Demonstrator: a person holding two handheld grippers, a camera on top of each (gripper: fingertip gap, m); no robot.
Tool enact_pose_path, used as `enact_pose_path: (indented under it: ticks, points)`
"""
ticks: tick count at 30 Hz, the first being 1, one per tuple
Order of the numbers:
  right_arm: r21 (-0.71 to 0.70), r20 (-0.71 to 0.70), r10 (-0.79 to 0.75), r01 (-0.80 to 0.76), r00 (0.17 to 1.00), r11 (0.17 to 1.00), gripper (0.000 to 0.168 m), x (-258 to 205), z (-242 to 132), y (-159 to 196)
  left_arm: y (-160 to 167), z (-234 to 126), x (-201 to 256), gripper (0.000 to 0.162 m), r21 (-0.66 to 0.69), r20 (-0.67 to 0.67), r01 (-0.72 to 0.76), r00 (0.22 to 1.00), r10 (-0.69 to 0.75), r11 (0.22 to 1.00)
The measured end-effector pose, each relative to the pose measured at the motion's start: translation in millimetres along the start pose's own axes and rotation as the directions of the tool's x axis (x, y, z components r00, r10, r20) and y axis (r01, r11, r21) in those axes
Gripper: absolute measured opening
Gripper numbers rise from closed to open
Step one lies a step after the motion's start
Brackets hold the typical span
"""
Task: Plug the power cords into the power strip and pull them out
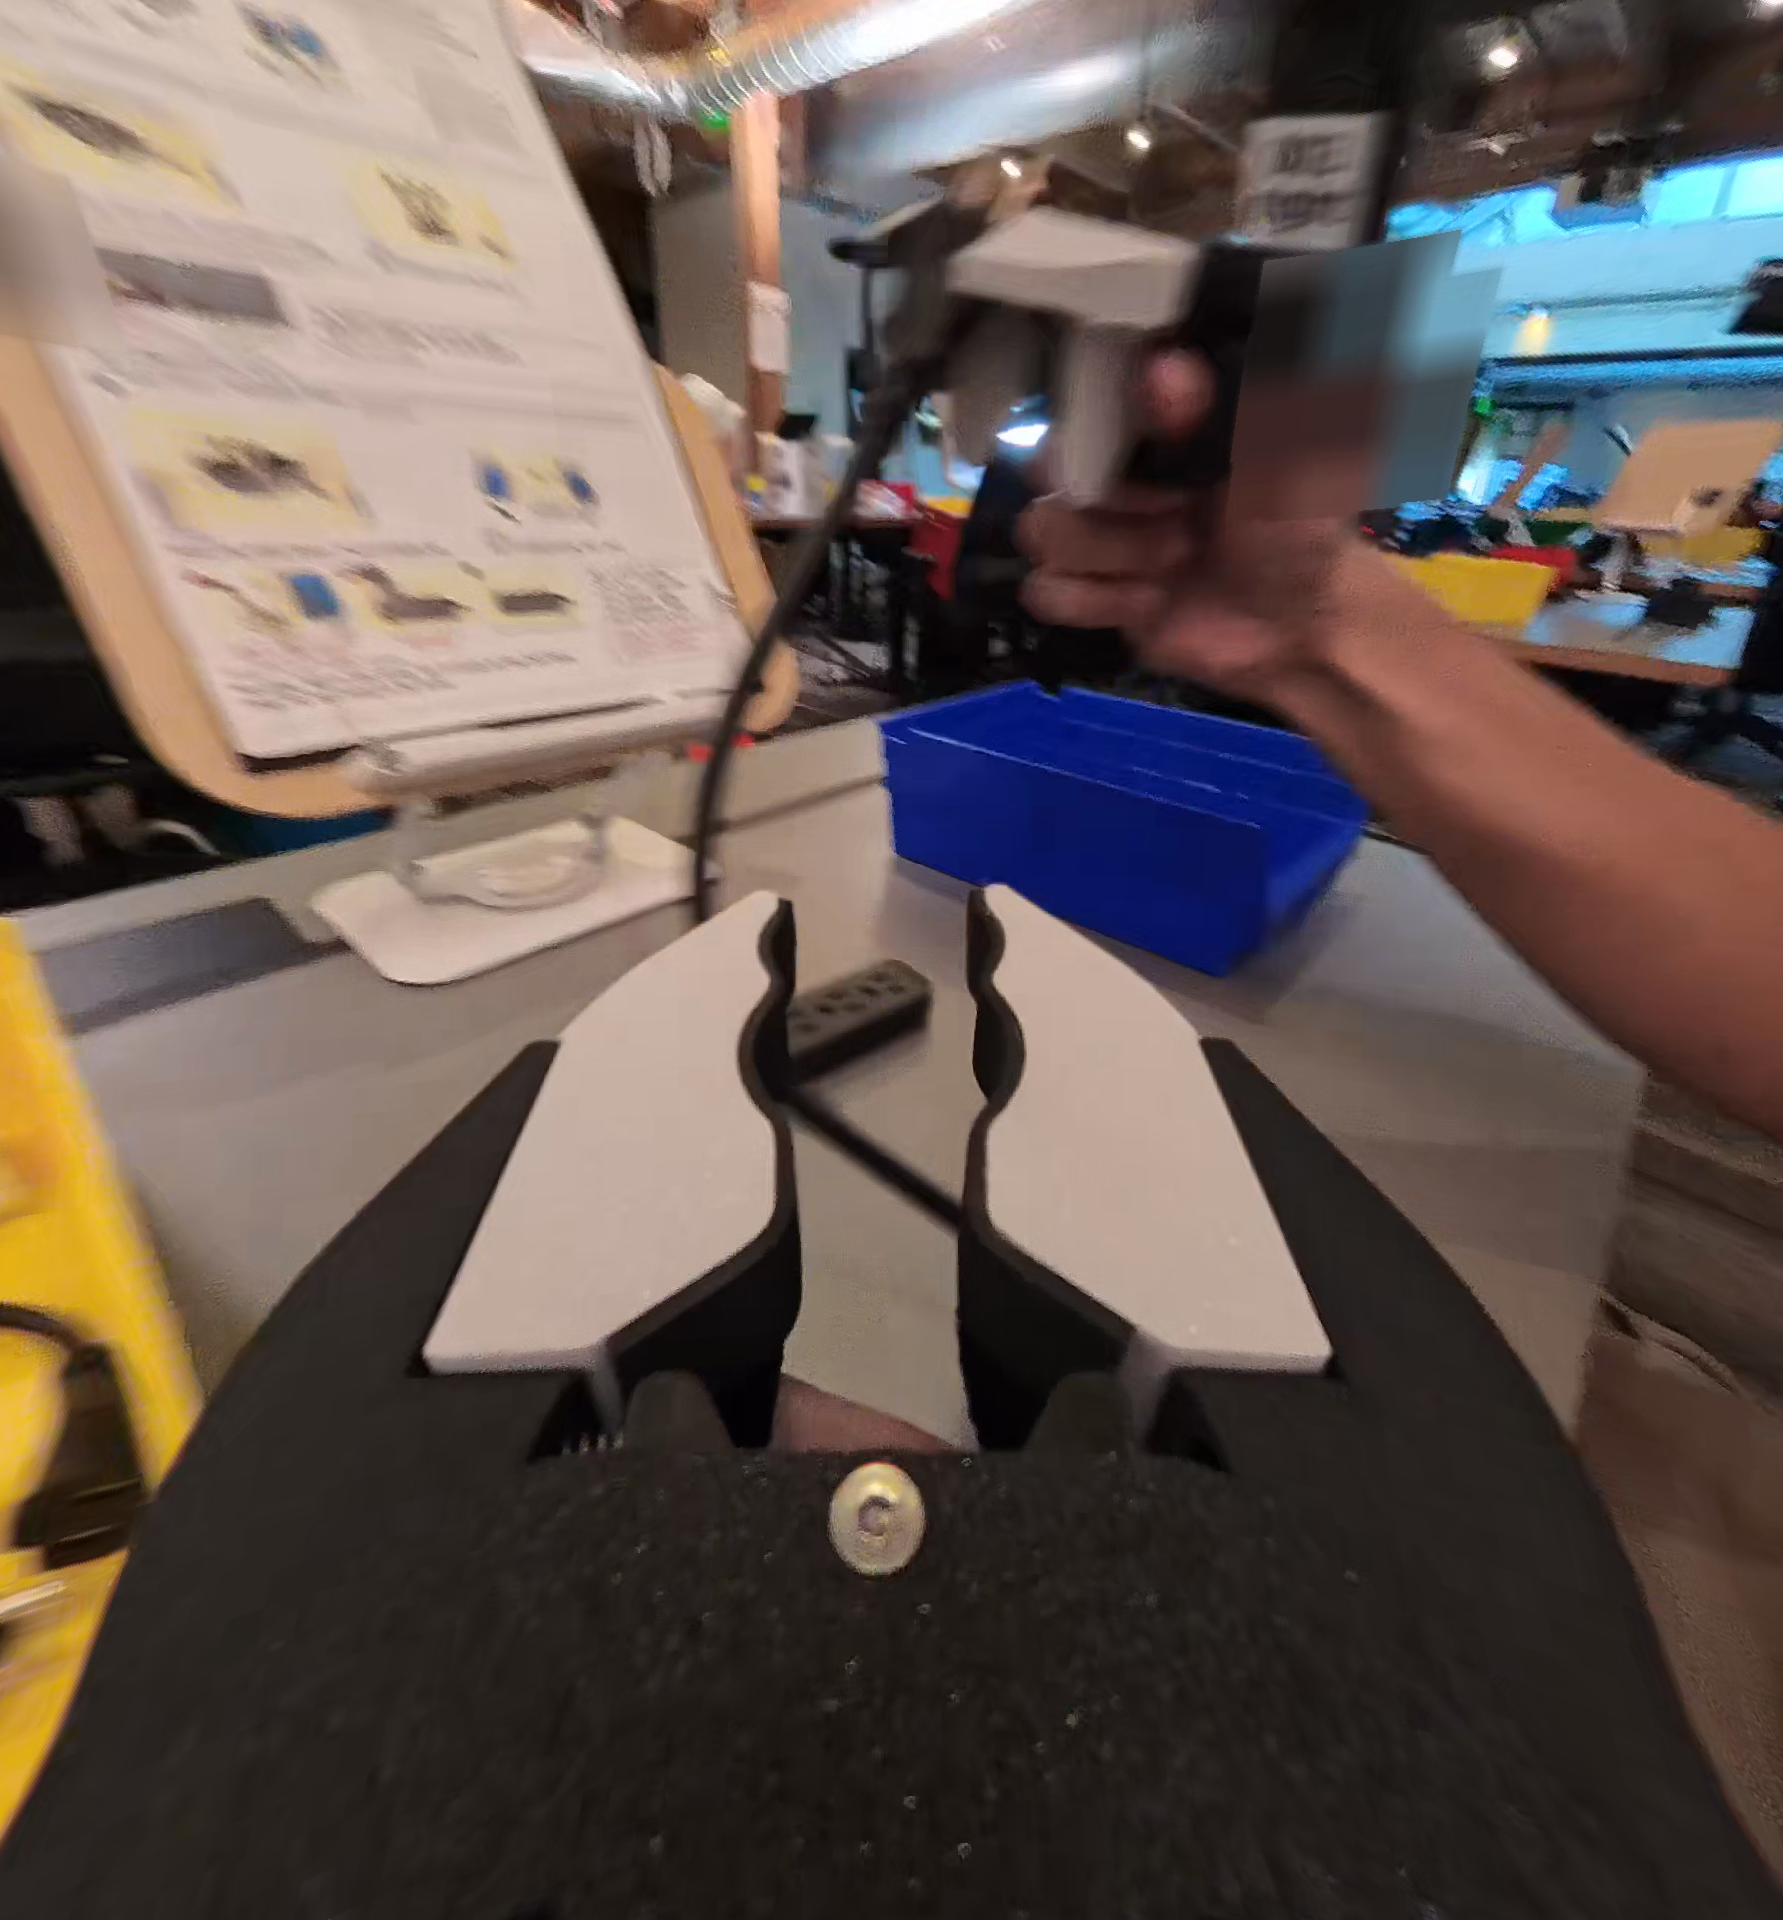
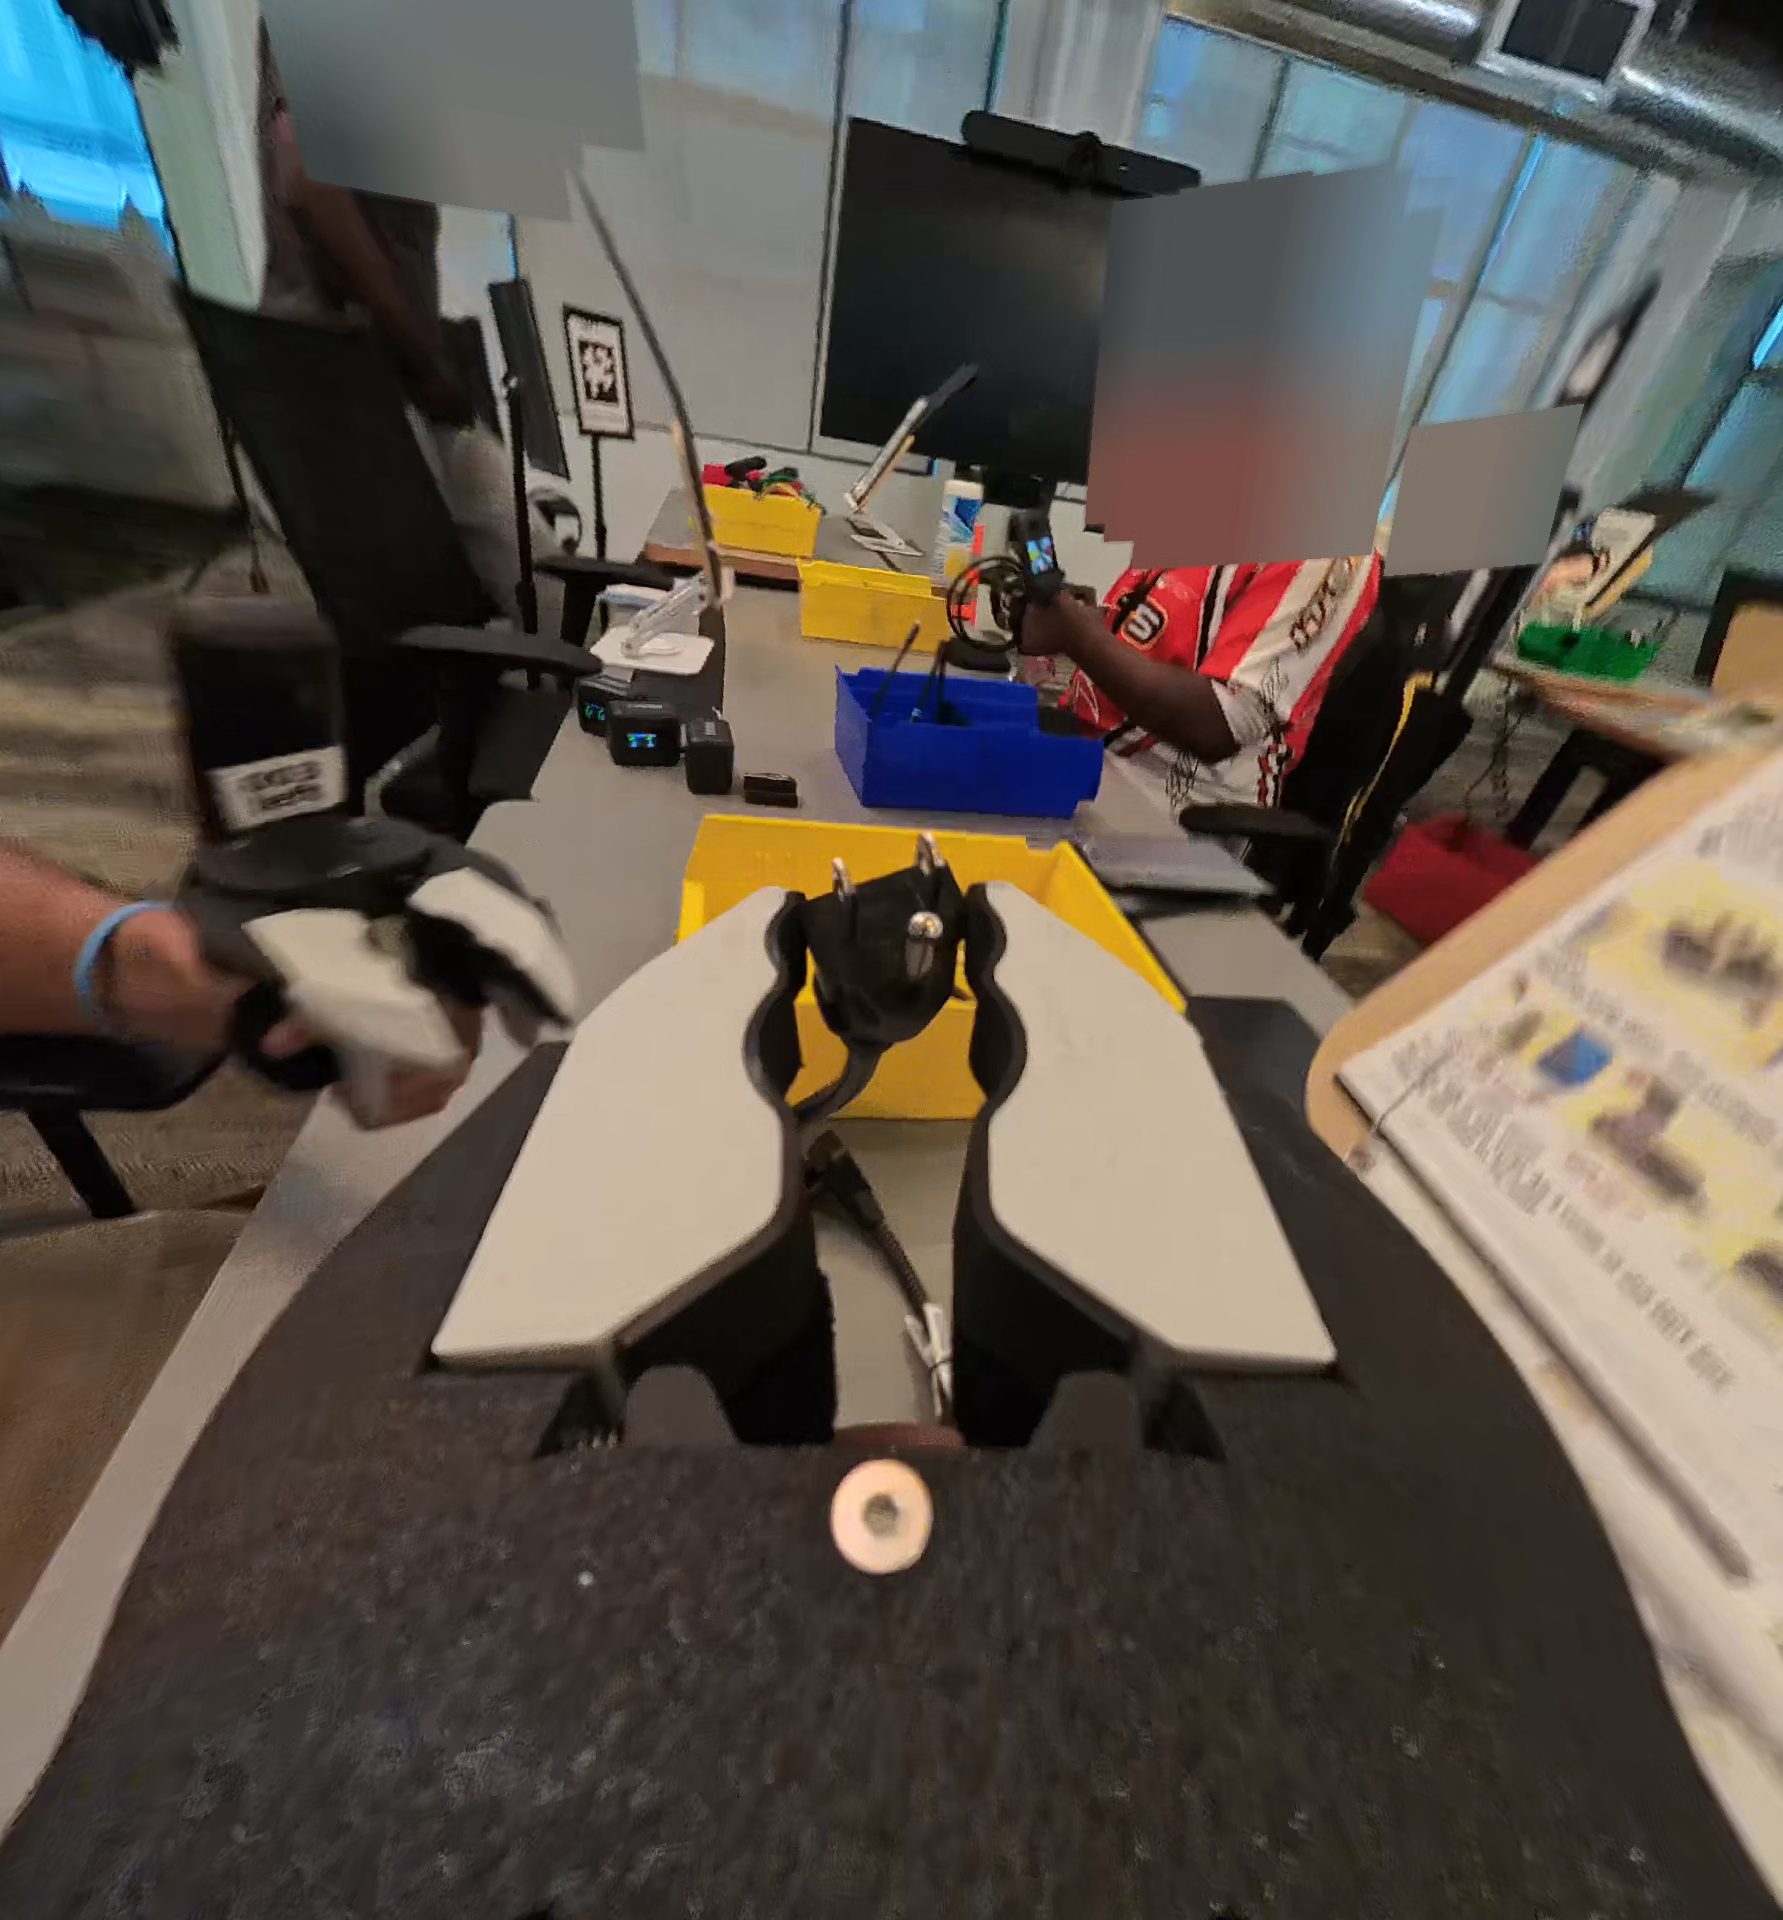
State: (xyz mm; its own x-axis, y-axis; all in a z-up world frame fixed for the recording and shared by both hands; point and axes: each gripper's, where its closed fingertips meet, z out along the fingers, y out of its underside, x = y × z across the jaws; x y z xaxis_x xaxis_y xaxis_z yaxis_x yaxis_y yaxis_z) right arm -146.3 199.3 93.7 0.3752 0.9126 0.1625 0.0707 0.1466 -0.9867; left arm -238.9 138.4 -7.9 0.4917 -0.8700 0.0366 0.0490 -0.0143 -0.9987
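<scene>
Right gripper [image 2: 882, 920] clenched on black plug [image 2: 882, 966] of a power cord [image 2: 866, 1205], held up over grey table [image 2: 596, 862] w/ prongs pointing fwd, above yellow bin [image 2: 1074, 894]. Cord hanging down from it (seen also in left wrist view). Left gripper [image 1: 879, 920] released, nothing between fingers. Power strip [image 1: 856, 1013] lying flat on table beyond left tips, near blue bin [image 1: 1126, 831].

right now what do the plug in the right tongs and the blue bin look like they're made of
Black three-pin plug: looks like matte moulded plastic or rubber, dull with soft edges; its pins are shiny, so probably metal. It sits clamped in the right tongs. Blue rectangular bin: seems rigid moulded plastic, with even colour, thin straight walls and a slight sheen.
</scene>
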Motion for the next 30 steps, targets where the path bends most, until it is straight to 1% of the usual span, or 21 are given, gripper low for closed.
enact_pose_path:
  ticks: [2, 4, 5, 8, 10, 11, 13, 14, 15, 17, 19, 21, 24, 27, 30]
  points:
    - [-0.005, 0.045, -0.092, 0.092, 0.995, 0.996, 0.029, -19, -4, -40, -17, -13, -34, 0.030, 0.041, 0.051, -0.006, 0.999, 0.004, 0.999]
    - [0.022, 0.115, -0.150, 0.149, 0.982, 0.989, 0.029, -41, -5, -78, -27, -13, -54, 0.030, 0.070, 0.040, -0.001, 0.999, -0.001, 0.998]
    - [0.050, 0.156, -0.167, 0.161, 0.974, 0.986, 0.029, -52, -5, -96, -27, -7, -58, 0.031, 0.059, 0.021, -0.016, 1.000, 0.014, 0.998]
    - [0.140, 0.279, -0.166, 0.131, 0.946, 0.981, 0.029, -79, 0, -143, -26, 24, -54, 0.031, 0.020, -0.023, -0.149, 0.989, 0.149, 0.989]
    - [0.178, 0.327, -0.150, 0.095, 0.933, 0.979, 0.030, -88, 6, -162, -34, 46, -35, 0.034, 0.047, -0.080, -0.192, 0.977, 0.195, 0.980]
    - [0.189, 0.339, -0.134, 0.073, 0.931, 0.979, 0.030, -89, 10, -165, -44, 54, -22, 0.034, 0.089, -0.104, -0.202, 0.972, 0.211, 0.975]
    - [0.206, 0.364, -0.064, -0.013, 0.929, 0.979, 0.029, -89, 18, -159, -70, 60, 5, 0.033, 0.204, -0.116, -0.222, 0.962, 0.249, 0.953]
    - [0.210, 0.375, -0.017, -0.067, 0.927, 0.975, 0.029, -88, 21, -150, -83, 58, 16, 0.027, 0.261, -0.115, -0.212, 0.962, 0.248, 0.942]
    - [0.217, 0.383, 0.038, -0.130, 0.923, 0.967, 0.030, -85, 23, -137, -94, 55, 25, 0.032, 0.311, -0.126, -0.185, 0.964, 0.234, 0.932]
    - [0.239, 0.397, 0.151, -0.261, 0.905, 0.935, 0.029, -78, 24, -109, -107, 46, 32, 0.030, 0.370, -0.119, -0.160, 0.969, 0.218, 0.915]
    - [0.264, 0.384, 0.234, -0.349, 0.893, 0.899, 0.030, -71, 22, -79, -114, 36, 30, 0.025, 0.404, -0.102, -0.135, 0.976, 0.191, 0.905]
    - [0.273, 0.387, 0.295, -0.415, 0.873, 0.868, 0.029, -70, 21, -54, -113, 30, 27, 0.017, 0.401, -0.117, -0.103, 0.980, 0.163, 0.910]
    - [0.280, 0.390, 0.343, -0.465, 0.855, 0.840, 0.029, -71, 22, -28, -98, 30, 22, 0.017, 0.349, -0.122, -0.128, 0.976, 0.180, 0.928]
    - [0.259, 0.394, 0.374, -0.491, 0.840, 0.832, 0.029, -75, 25, -8, -90, 30, 19, 0.020, 0.324, -0.116, -0.134, 0.977, 0.180, 0.937]
    - [0.244, 0.406, 0.407, -0.526, 0.818, 0.815, 0.029, -76, 26, 9, -82, 32, 19, 0.017, 0.267, -0.145, -0.151, 0.970, 0.195, 0.952]
